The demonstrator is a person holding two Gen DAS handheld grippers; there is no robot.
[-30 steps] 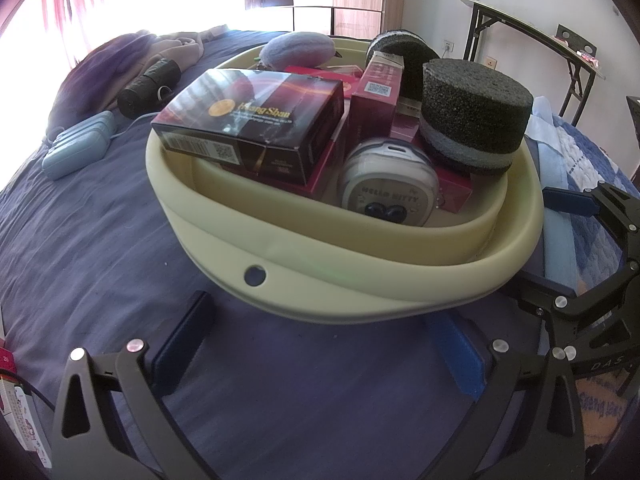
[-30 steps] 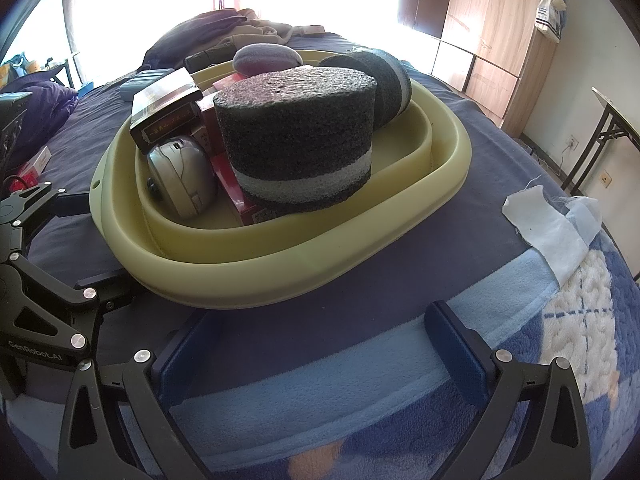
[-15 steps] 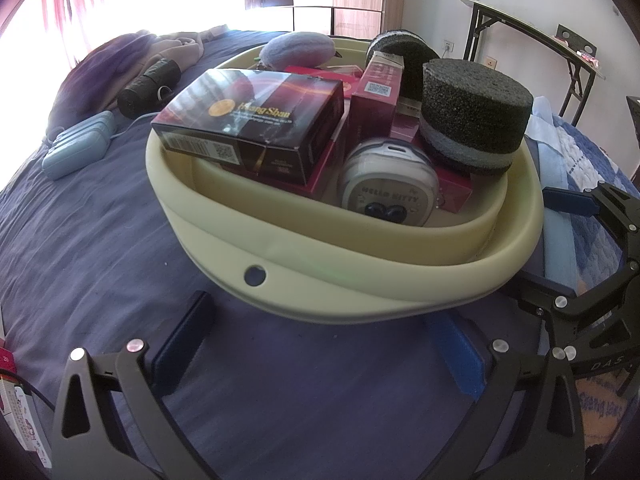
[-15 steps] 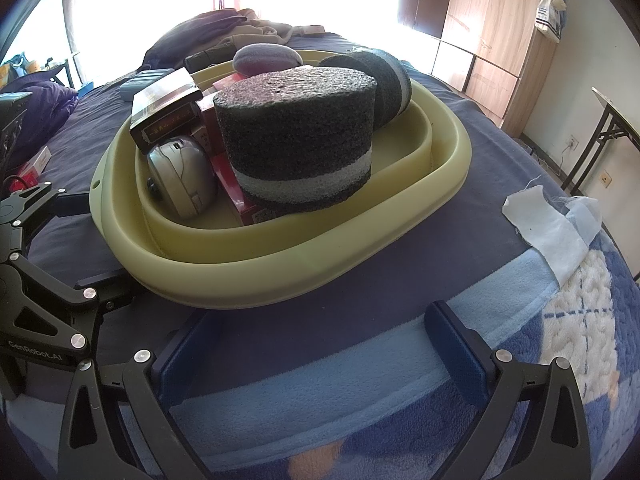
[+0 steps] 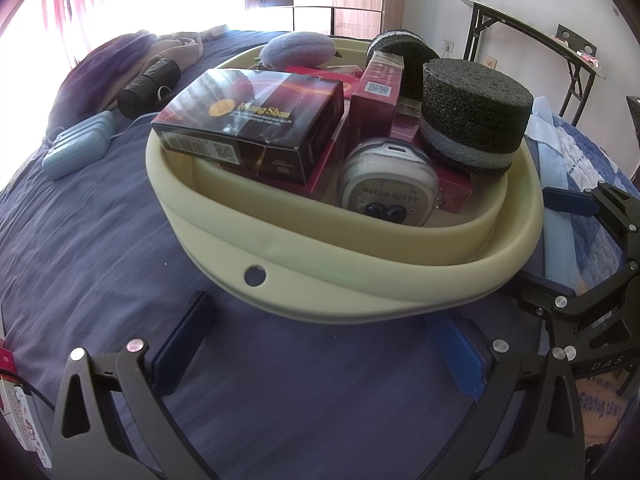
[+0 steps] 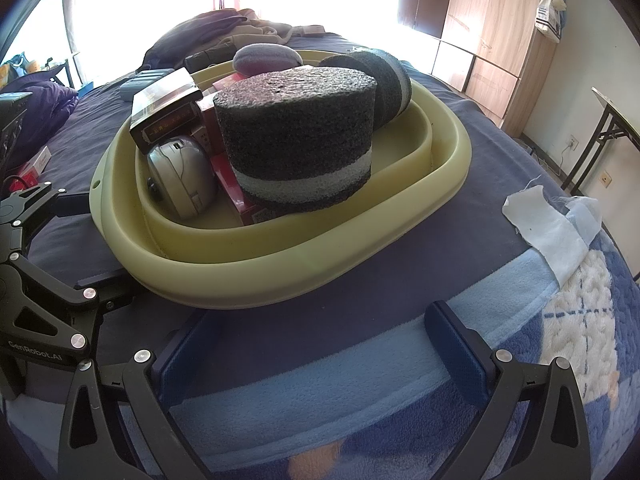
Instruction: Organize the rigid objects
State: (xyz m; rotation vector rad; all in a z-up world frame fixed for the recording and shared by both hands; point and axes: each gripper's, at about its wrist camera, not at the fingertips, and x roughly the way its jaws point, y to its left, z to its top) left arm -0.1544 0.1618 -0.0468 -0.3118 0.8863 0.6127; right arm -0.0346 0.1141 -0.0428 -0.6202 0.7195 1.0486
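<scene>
- The pale yellow basin (image 5: 360, 292) sits on a bed with a dark blue sheet (image 5: 100, 240), and it's packed pretty full.
- Inside: a dark box (image 5: 248, 124) lying flat across the left part, red boxes (image 5: 378, 92) behind and under it, a white round case (image 5: 390, 184) standing against the near wall, and a dark foam cylinder (image 5: 476, 116) on the right, sticking up over the rim.
- A second foam cylinder (image 6: 384, 80) lies tipped at the far end, next to a purple oval pouch (image 6: 266, 58).
- Barely any free room in the near half; the right wrist view shows a bare strip of basin floor along the far right side.
- Left gripper (image 5: 320, 344) hangs low just in front of the basin's near rim, jaws spread wide, holding nothing.
- Right gripper (image 6: 316, 340) is over the light blue blanket (image 6: 320, 384) near the basin's other side, jaws also wide apart and empty.
- Open sheet left of the basin, up to a light blue case (image 5: 76, 148).
</scene>
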